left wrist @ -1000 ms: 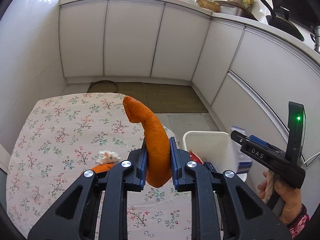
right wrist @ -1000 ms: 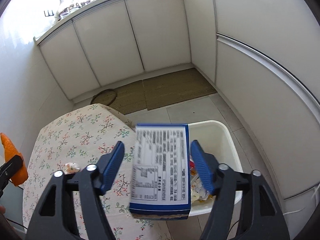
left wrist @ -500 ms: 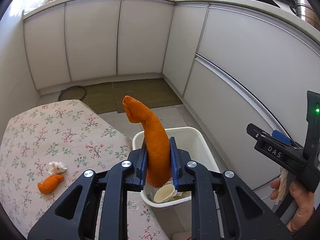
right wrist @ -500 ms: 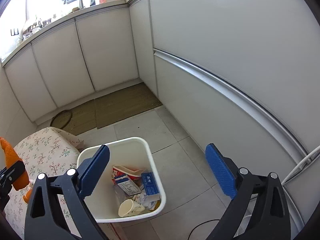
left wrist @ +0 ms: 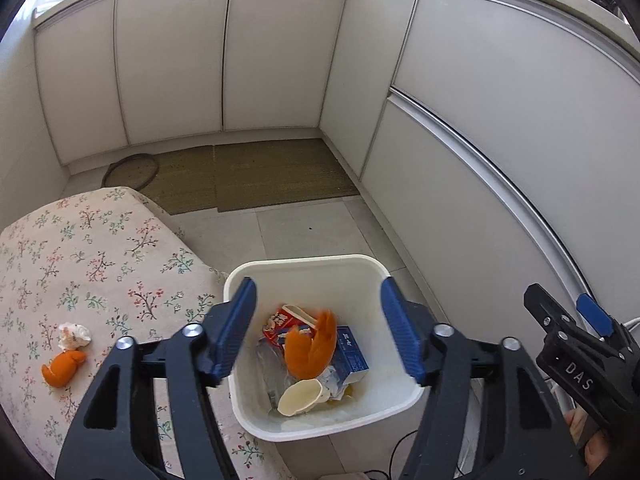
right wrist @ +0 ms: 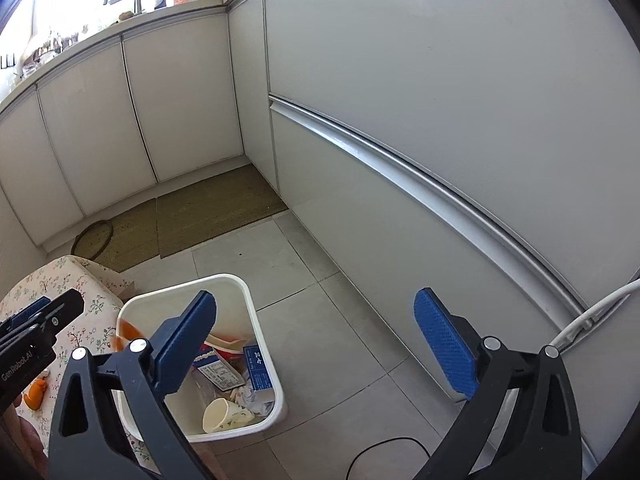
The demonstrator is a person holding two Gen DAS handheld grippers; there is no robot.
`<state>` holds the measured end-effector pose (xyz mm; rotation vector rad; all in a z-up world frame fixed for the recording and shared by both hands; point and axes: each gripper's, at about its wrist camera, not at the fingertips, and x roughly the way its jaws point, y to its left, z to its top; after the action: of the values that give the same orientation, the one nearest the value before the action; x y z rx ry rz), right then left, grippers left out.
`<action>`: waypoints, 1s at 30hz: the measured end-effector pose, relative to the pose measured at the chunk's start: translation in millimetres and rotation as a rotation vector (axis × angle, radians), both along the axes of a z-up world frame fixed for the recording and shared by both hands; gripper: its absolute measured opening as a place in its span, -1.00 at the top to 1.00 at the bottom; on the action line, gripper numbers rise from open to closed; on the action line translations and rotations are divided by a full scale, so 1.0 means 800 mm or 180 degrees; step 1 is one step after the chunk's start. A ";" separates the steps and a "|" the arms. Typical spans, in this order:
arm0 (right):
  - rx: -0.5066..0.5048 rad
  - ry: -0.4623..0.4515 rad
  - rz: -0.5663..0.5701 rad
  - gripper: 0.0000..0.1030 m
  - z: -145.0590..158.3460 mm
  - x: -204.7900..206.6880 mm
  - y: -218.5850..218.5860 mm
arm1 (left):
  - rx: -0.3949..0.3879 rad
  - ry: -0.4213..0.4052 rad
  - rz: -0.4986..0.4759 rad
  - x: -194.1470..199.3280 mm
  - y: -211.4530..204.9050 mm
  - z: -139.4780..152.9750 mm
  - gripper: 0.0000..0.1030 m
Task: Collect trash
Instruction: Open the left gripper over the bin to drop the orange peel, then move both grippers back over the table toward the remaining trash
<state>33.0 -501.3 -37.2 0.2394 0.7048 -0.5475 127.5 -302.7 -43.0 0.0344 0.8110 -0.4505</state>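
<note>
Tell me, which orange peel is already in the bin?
The big curled peel, on the rubbish inside the white bin between the open left gripper's fingers. The small peel lies on the flowery tablecloth beside crumpled paper.

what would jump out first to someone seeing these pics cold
The bright orange peel tumbling into the white bin on the tiled floor, straight below the left claw, whose jaws have just been opening and now hold nothing. Next, a smaller peel piece and a crumpled tissue left on the floral tablecloth beside the bin.
</note>
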 end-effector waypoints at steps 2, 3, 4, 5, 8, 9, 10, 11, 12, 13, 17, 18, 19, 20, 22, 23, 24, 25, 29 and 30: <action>-0.0073 0.0000 0.0044 -0.87 0.003 0.002 0.010 | 0.0056 -0.0064 0.0069 -0.003 0.008 0.002 -0.49; -0.0112 -0.0001 0.0061 -0.87 0.004 0.003 0.016 | 0.0094 -0.0100 0.0116 -0.005 0.014 0.004 -0.51; -0.0152 -0.0010 0.0081 -0.87 0.005 0.003 0.022 | 0.0126 -0.0139 0.0167 -0.007 0.021 0.006 -0.52; -0.0191 -0.0022 0.0105 -0.87 0.007 0.003 0.028 | 0.0153 -0.0175 0.0211 -0.010 0.027 0.009 -0.54; -0.0254 -0.0086 0.0168 -0.87 0.013 0.007 0.046 | 0.0238 -0.0281 0.0334 -0.017 0.053 0.016 -0.60; -0.0263 -0.0104 0.0204 -0.87 0.015 0.007 0.052 | 0.0257 -0.0308 0.0375 -0.019 0.063 0.019 -0.60; -0.0278 -0.0121 0.0252 -0.87 0.017 0.009 0.062 | 0.0272 -0.0335 0.0420 -0.021 0.073 0.021 -0.62; -0.0300 -0.0135 0.0307 -0.87 0.019 0.011 0.073 | 0.0278 -0.0355 0.0452 -0.023 0.083 0.024 -0.66; -0.0328 -0.0142 0.0354 -0.87 0.021 0.012 0.082 | 0.0280 -0.0376 0.0483 -0.025 0.092 0.027 -0.68; -0.0367 -0.0148 0.0409 -0.87 0.023 0.014 0.095 | 0.0288 -0.0395 0.0521 -0.028 0.102 0.030 -0.71; -0.0479 -0.0152 0.0629 -0.87 0.026 0.023 0.141 | 0.0315 -0.0431 0.0686 -0.032 0.149 0.038 -0.74; -0.0484 -0.0154 0.0674 -0.87 0.025 0.026 0.150 | 0.0330 -0.0436 0.0713 -0.034 0.159 0.039 -0.75; -0.0487 -0.0152 0.0726 -0.87 0.026 0.029 0.161 | 0.0354 -0.0449 0.0749 -0.035 0.171 0.040 -0.75; -0.0487 -0.0157 0.0775 -0.87 0.026 0.031 0.172 | 0.0374 -0.0460 0.0779 -0.037 0.181 0.042 -0.75; -0.0466 -0.0197 0.0860 -0.87 0.031 0.034 0.192 | 0.0409 -0.0486 0.0846 -0.040 0.204 0.044 -0.76; -0.0447 -0.0225 0.0912 -0.87 0.033 0.036 0.204 | 0.0429 -0.0501 0.0889 -0.042 0.216 0.046 -0.78; -0.0432 -0.0246 0.0954 -0.87 0.035 0.037 0.214 | 0.0439 -0.0516 0.0938 -0.043 0.227 0.047 -0.79; -0.0419 -0.0261 0.0999 -0.87 0.036 0.039 0.225 | 0.0438 -0.0529 0.1006 -0.044 0.241 0.048 -0.81; -0.0397 -0.0273 0.1194 -0.87 0.038 0.051 0.271 | 0.0382 -0.0445 0.1231 -0.040 0.288 0.046 -0.82; -0.0407 -0.0266 0.1248 -0.87 0.037 0.054 0.285 | 0.0367 -0.0403 0.1279 -0.039 0.300 0.045 -0.82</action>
<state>76.3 -273.6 -7.5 0.0018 0.6128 -0.2053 96.7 -62.6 -6.8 0.0062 0.6967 -0.0212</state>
